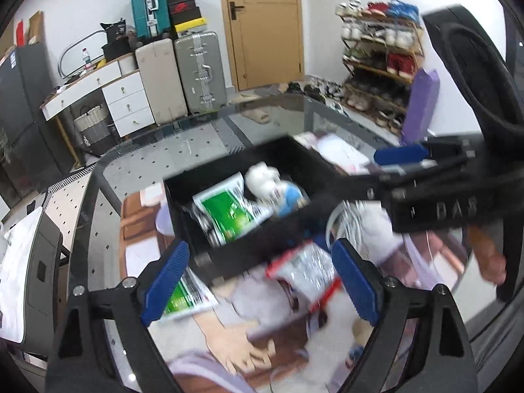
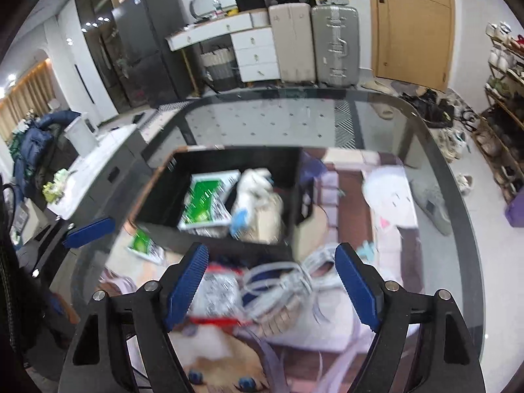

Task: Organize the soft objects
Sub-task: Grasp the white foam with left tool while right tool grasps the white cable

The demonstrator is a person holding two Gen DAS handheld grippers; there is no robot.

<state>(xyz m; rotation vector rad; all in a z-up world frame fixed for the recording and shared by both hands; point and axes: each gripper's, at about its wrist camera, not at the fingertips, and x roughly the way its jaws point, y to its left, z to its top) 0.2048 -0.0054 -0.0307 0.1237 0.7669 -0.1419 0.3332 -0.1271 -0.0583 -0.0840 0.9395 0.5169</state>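
Soft objects lie partly sorted: a black storage box [image 2: 229, 193] on the glass tabletop [image 2: 262, 121] holds a green-and-white packet [image 2: 204, 201] on its left side and a white plush toy [image 2: 255, 196] with blue parts on its right. Just in front of the box, on a printed mat [image 2: 347, 203], lie a red-edged silvery packet [image 2: 213, 294] and, touching it on its right, a coil of white cable [image 2: 281, 281]. Another green-and-white packet [image 2: 144, 245] lies flat on the mat at the box's near left corner.

Both pairs of fingers stand wide apart and grip nothing. The right gripper [image 2: 271, 285] hovers above the silvery packet and the cable coil. The left gripper [image 1: 258, 281] hovers over the box's near wall, with the silvery packet showing between its blue fingers [image 1: 165, 281]. Both views are motion-blurred. Beyond the tabletop stand suitcases [image 2: 314, 42], a white drawer unit [image 2: 255, 50] and a shoe rack [image 1: 380, 65].
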